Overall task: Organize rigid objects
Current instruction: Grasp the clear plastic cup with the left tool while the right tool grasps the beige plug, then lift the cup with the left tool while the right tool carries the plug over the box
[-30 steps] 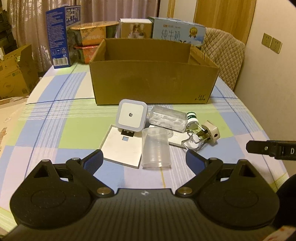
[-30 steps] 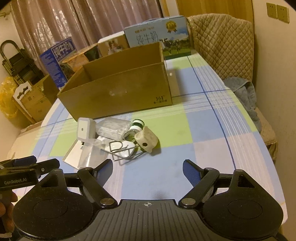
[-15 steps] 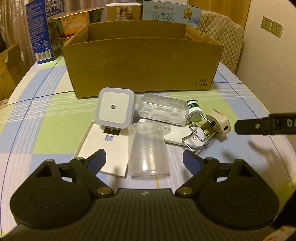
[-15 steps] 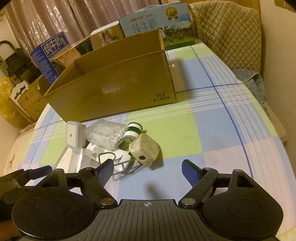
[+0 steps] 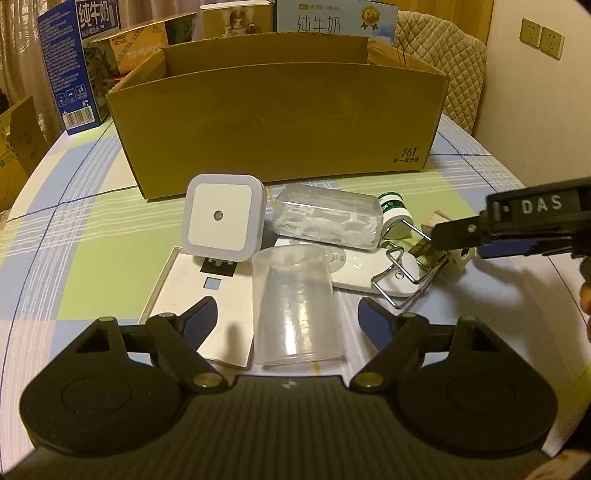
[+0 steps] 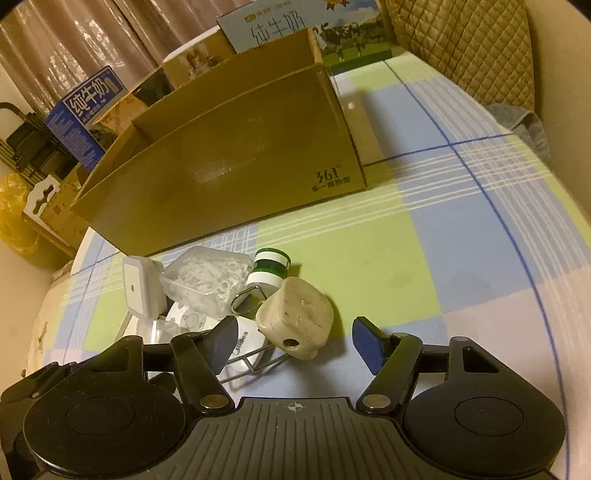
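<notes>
A pile of small objects lies before an open cardboard box (image 5: 277, 122). My left gripper (image 5: 286, 314) is open, its fingers on either side of an upturned clear plastic cup (image 5: 297, 306). Behind it are a square white night light (image 5: 221, 218), a white plate (image 5: 199, 295), a clear case (image 5: 328, 218), a green-banded bottle (image 5: 395, 214), a white remote (image 5: 365, 269) and a wire clip (image 5: 402, 277). My right gripper (image 6: 295, 338) is open around a beige plug adapter (image 6: 295, 319). The box (image 6: 229, 158) stands behind it.
Milk cartons (image 5: 77, 62) and other boxes (image 5: 332, 18) stand behind the cardboard box. A quilted chair (image 6: 461, 44) is at the far right. The checked tablecloth (image 6: 461, 229) stretches to the right of the pile. The right gripper shows in the left wrist view (image 5: 517, 221).
Both grippers moved forward and lower toward the pile. The cup now sits between my left fingers and the plug adapter between my right fingers.
</notes>
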`<state>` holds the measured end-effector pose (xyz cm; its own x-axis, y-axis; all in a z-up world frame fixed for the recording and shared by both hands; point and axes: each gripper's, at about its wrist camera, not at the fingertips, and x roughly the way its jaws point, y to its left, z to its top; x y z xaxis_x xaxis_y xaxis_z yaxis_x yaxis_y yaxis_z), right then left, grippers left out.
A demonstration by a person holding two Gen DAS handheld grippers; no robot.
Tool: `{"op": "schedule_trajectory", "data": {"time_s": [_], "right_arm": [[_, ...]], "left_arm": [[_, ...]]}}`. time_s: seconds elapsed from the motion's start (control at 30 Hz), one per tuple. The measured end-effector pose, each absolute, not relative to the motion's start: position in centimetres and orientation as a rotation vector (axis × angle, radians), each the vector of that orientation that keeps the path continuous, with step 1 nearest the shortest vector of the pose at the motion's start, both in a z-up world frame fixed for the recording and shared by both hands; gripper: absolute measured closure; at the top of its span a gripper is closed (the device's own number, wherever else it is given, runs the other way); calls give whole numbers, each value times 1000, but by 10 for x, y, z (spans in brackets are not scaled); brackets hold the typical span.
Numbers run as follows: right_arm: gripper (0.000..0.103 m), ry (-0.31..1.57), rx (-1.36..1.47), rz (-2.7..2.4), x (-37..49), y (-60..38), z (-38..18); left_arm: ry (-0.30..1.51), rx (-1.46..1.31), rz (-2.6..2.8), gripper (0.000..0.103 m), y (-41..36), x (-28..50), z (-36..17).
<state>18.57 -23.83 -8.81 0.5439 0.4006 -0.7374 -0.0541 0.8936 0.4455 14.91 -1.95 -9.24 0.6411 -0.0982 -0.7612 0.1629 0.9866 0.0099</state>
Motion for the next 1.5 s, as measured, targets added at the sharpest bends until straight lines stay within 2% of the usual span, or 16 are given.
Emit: {"op": "schedule_trajectory", "data": {"time_s": [0.2,0.37,0.6,0.83,1.5], "right_arm": [[44,1000,509,272,197,-246,-100],[55,1010,537,269,202,-247,-103],[57,999,510,265,199,-245,-102],[58,953,442,265,192,-239,-95],[58,805,275,268,169,-230,-54]], "left_arm": [[870,79,-158,27,-19,151,-95],[872,80,-155,29,-20,153,-97],[872,125,-157,34,-27,153,-99],[886,139,-155,55,-31,156,-103],[822,77,-168,55,-19,147,-66]]}}
